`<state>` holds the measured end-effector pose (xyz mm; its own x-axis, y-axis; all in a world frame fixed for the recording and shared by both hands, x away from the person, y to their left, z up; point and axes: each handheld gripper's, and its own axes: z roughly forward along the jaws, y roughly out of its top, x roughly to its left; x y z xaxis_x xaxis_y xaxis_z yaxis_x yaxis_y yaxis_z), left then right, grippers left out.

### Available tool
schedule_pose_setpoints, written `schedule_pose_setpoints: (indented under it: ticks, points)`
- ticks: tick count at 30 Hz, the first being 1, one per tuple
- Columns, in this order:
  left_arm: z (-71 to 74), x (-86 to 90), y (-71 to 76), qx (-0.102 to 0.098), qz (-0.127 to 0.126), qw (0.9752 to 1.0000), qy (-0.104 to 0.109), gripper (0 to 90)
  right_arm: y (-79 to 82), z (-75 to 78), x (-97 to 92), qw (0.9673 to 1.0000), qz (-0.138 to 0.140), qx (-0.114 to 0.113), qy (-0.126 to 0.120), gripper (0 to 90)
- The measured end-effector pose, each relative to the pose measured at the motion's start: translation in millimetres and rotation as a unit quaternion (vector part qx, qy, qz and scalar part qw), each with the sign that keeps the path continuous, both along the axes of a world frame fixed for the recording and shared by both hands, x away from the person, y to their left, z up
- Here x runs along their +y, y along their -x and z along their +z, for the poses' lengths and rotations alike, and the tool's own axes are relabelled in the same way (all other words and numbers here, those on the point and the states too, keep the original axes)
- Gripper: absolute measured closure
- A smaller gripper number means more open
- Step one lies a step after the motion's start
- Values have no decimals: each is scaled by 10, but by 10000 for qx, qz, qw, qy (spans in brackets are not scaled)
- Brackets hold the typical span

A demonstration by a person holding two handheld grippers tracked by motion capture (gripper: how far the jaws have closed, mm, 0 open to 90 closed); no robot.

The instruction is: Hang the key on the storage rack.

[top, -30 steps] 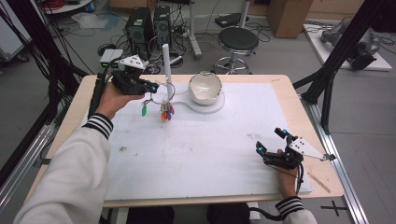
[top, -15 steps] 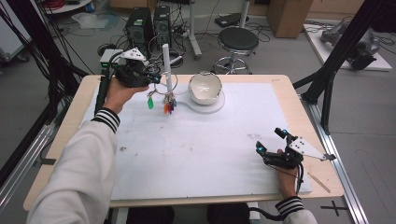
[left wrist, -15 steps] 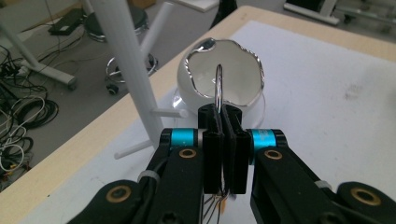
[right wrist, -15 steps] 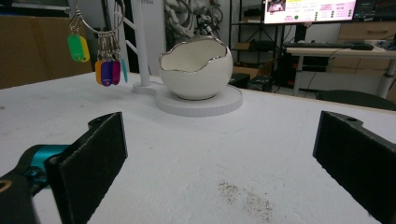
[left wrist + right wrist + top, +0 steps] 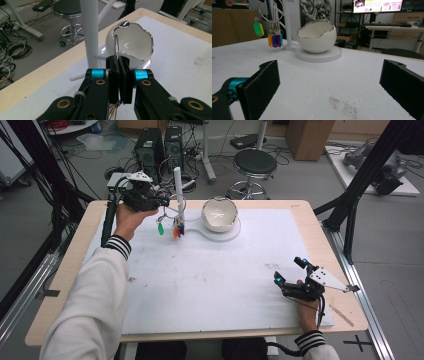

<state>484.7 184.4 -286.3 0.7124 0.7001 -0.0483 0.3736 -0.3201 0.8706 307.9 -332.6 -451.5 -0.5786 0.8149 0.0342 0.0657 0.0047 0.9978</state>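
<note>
- High view: the left tool (image 5: 159, 202) is raised near the bench's (image 5: 60, 270) far left corner, beside a white post (image 5: 178, 195), with coloured tags (image 5: 170, 228) dangling below it. The right tool (image 5: 292, 277) rests near the right edge, jaws spread.
- Left gripper view: the jaws are clenched on a metal ring (image 5: 116, 46), in front of the white eggshell bowl (image 5: 132, 45).
- Right gripper view: the jaws are released wide; bowl (image 5: 317, 37) and hanging tags (image 5: 269, 35) stand far ahead.

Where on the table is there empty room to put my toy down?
The white mat is bare across its middle and near side, between the bowl and the right gripper. It is crowded at the far left, where the left gripper holds the key ring by the white post.
</note>
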Motion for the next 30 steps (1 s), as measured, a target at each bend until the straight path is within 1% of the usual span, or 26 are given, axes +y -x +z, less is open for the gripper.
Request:
schedule_pose_setpoints:
  ticks: [2,6,9,10,11,13,14,15,18,23,24,30]
  points:
    - [-25,-6,-17,69,-3,10000,-2,872,0,0,0,10000,-12,-4,11,24]
    - [-76,-27,-62,125,33,9999,-96,871,-3,0,-1,10000,-12,-30,40,24]
    - [-109,-38,-95,164,86,9998,-83,871,2,0,0,10000,-17,-6,14,24]
    - [-119,-42,-105,164,96,9998,-91,871,-4,0,-3,10000,-22,-38,22,24]
    - [-125,-43,-111,172,90,9998,-89,871,1,-1,0,10000,-2,-2,-13,24]
    - [-143,-45,-128,184,122,9997,-88,871,-6,-1,-5,10000,-7,-46,15,24]
    - [-149,-44,-134,197,128,9997,-73,870,1,-1,0,10000,2,2,-12,24]
    - [-157,-45,-141,216,135,9996,-72,870,-5,-1,-4,10000,-6,-40,8,24]
    - [-183,-45,-161,237,173,9995,-84,870,-5,-1,-4,10000,-7,-39,9,24]
    - [-233,-56,-193,348,171,9991,-185,870,-6,-1,-5,10000,-8,-47,11,24]
    - [-240,-57,-198,352,157,9990,-206,870,1,-1,0,10000,-3,3,-11,24]
    - [-273,-88,-217,408,177,9986,-299,869,-1,-2,-2,10000,-21,-18,36,24]
